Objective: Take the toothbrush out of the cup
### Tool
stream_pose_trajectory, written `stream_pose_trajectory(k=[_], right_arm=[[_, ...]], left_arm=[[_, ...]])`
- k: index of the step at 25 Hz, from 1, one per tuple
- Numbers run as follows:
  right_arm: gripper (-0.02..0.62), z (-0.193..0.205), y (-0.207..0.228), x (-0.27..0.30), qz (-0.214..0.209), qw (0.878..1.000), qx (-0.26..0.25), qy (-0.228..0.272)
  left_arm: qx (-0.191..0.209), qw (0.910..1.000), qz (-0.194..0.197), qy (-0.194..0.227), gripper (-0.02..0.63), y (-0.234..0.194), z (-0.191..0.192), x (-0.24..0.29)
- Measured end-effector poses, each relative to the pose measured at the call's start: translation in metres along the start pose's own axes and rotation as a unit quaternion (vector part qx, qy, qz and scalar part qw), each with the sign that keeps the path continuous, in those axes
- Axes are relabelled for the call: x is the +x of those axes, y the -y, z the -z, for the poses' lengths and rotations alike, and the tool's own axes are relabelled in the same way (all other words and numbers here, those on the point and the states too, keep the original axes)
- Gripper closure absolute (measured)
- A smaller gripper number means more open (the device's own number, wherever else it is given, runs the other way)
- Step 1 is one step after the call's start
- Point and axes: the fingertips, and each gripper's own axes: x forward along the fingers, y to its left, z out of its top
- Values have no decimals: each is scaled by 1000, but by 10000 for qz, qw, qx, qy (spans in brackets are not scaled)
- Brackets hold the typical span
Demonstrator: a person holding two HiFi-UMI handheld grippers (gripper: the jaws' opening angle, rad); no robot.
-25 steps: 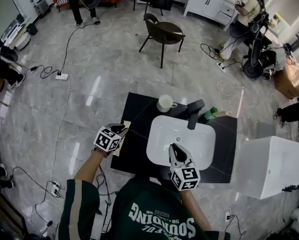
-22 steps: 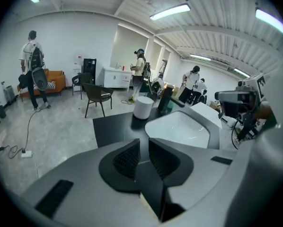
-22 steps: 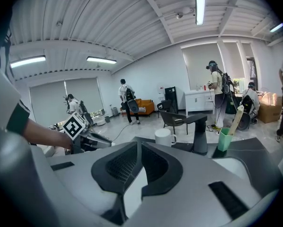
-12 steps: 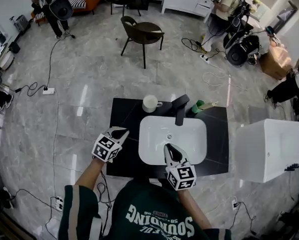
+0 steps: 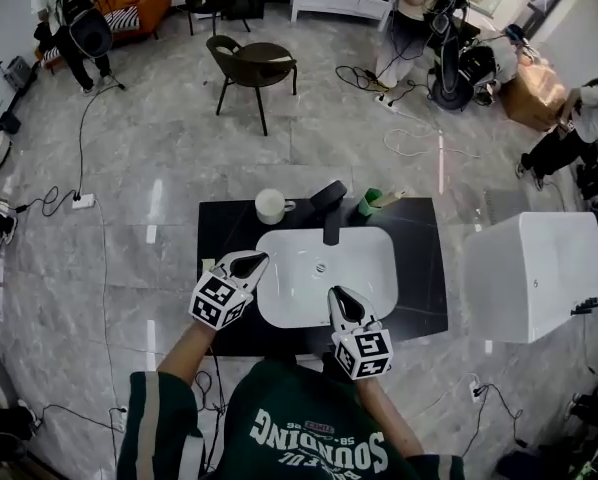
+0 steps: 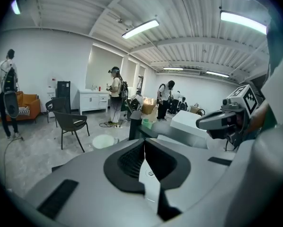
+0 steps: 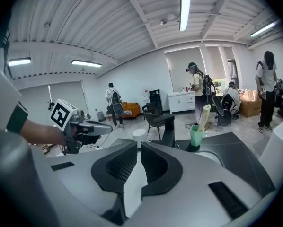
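Toothbrush: cream-coloured toothbrush (image 7: 205,116) stands tilted in the small green cup (image 7: 196,137), its handle sticking out above the rim. Neither gripper touches it.
Cup place: upper middle of the head view, on the black countertop (image 5: 419,278). It sits just right of the black faucet (image 5: 329,211), behind the white rounded basin (image 5: 309,288).
Left gripper: left gripper (image 5: 262,258) is left of centre in the head view, its tips at the basin's left rim. The jaws are pressed together with nothing between them. It is well apart from the cup.
Right gripper: right gripper (image 5: 339,294) is in the lower middle of the head view, at the basin's near edge. Its jaws are also drawn together and empty. In its own view the cup and toothbrush lie ahead, right of centre.
Mug: white mug (image 5: 270,206) stands on the countertop, left of the faucet.
Surroundings: white boxy cabinet (image 5: 534,268) is at the right edge. A dark chair (image 5: 247,60) stands on the grey marble floor (image 5: 179,168) in the upper part of the frame. People stand along the top edge.
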Motion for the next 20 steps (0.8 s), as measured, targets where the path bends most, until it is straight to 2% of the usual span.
stream_pose_trajectory(k=[8,12,20], right_arm=[[551,0,48,-16,63,9999,130,27],[551,-4,69,-25,37,9999,133,43],[551,-15,120,-42,23,9998,208,76]], left_arm=[[245,9993,274,-18,592,54,-22,47],[241,9986,465,46,549,79,-38,70],[492,9974,486,204,486,119,-86,136]])
